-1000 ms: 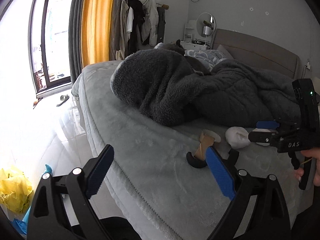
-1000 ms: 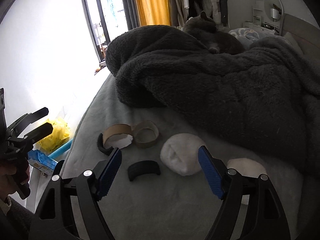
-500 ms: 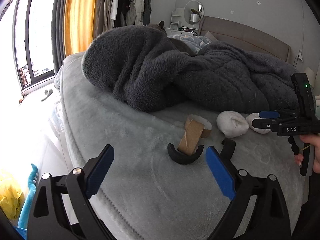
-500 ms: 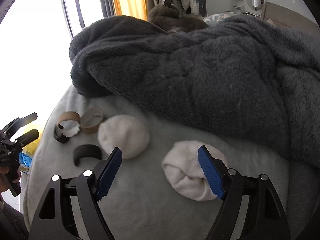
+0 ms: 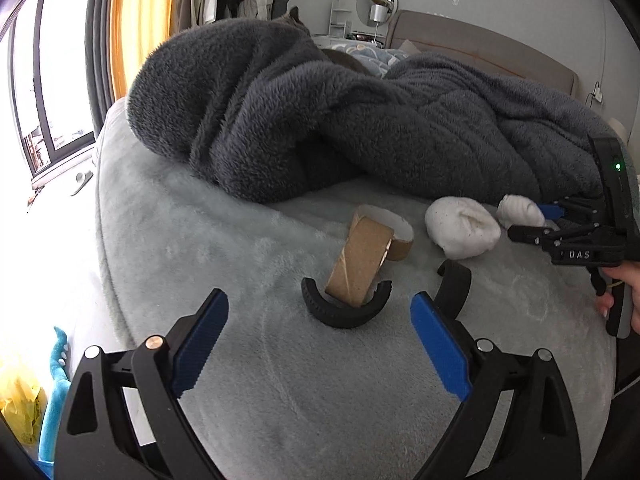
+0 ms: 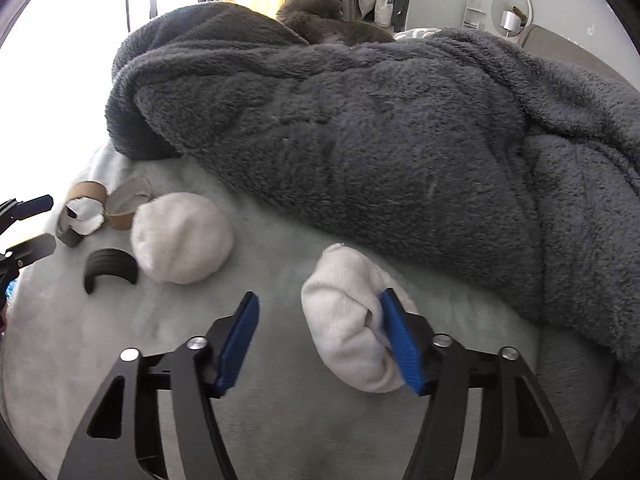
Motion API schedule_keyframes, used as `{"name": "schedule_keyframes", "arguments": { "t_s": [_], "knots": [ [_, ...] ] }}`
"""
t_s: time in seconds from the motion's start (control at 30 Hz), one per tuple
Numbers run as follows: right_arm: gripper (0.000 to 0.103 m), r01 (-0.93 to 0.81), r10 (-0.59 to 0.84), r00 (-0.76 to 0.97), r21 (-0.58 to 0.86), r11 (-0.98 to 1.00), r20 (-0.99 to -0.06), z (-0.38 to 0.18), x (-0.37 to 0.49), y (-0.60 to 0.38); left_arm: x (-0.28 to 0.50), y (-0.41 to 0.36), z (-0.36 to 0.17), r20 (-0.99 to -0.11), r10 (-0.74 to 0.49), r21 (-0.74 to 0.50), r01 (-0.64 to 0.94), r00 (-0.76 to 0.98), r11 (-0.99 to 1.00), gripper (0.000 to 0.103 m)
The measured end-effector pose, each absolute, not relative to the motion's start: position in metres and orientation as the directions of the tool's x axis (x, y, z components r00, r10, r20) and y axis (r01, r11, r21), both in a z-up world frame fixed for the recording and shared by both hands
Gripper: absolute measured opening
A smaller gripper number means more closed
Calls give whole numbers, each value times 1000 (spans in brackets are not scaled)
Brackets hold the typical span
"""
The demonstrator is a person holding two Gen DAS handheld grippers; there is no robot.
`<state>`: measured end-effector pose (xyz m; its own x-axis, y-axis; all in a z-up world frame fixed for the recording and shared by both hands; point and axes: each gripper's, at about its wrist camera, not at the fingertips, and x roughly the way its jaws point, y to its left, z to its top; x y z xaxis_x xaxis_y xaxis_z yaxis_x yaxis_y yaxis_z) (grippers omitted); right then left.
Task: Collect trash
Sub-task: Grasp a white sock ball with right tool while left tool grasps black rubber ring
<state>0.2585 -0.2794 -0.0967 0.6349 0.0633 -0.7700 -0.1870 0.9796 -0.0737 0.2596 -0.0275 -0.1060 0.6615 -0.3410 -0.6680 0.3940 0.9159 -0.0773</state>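
Note:
Trash lies on the pale grey bed (image 5: 248, 368). A brown cardboard tape core (image 5: 360, 264) stands in a black curved piece (image 5: 346, 312), with a second cardboard ring (image 5: 396, 236) behind it and another black curved piece (image 5: 454, 286) to the right. My left gripper (image 5: 320, 344) is open, just short of the black piece. Two white sock balls lie further right (image 5: 460, 230). My right gripper (image 6: 320, 340) is open around the nearer sock ball (image 6: 348, 328), its right pad touching it. The other sock ball (image 6: 182, 238) lies to the left.
A dark grey fleece blanket (image 5: 360, 128) is heaped across the bed behind the items, with a grey cat (image 6: 320, 12) beyond it. A yellow bag (image 5: 18, 408) and a blue object (image 5: 56, 392) are on the floor at the left. A window (image 5: 48, 80) is at the left.
Both grippers moved forward over the bed. The left one came close to the tape core and black piece. The right one closed in on the nearer sock ball and its jaws narrowed.

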Motion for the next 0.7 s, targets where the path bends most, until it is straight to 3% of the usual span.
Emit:
{"name": "schedule_keyframes", "arguments": {
  "t_s": [0.13, 0.23, 0.7],
  "knots": [
    [45, -148, 26, 640, -90, 985, -768, -100, 260, -293, 262, -33, -111, -680, -337, -66, 404, 652, 913, 87],
    [29, -116, 17, 643, -75, 990, -765, -99, 260, -306, 263, -35, -112, -683, -340, -70, 405, 646, 912, 84],
    [24, -80, 98, 698, 59, 995, -709, -74, 252, -332, 271, -51, -116, -713, -333, -67, 413, 617, 908, 61]
  ]
}}
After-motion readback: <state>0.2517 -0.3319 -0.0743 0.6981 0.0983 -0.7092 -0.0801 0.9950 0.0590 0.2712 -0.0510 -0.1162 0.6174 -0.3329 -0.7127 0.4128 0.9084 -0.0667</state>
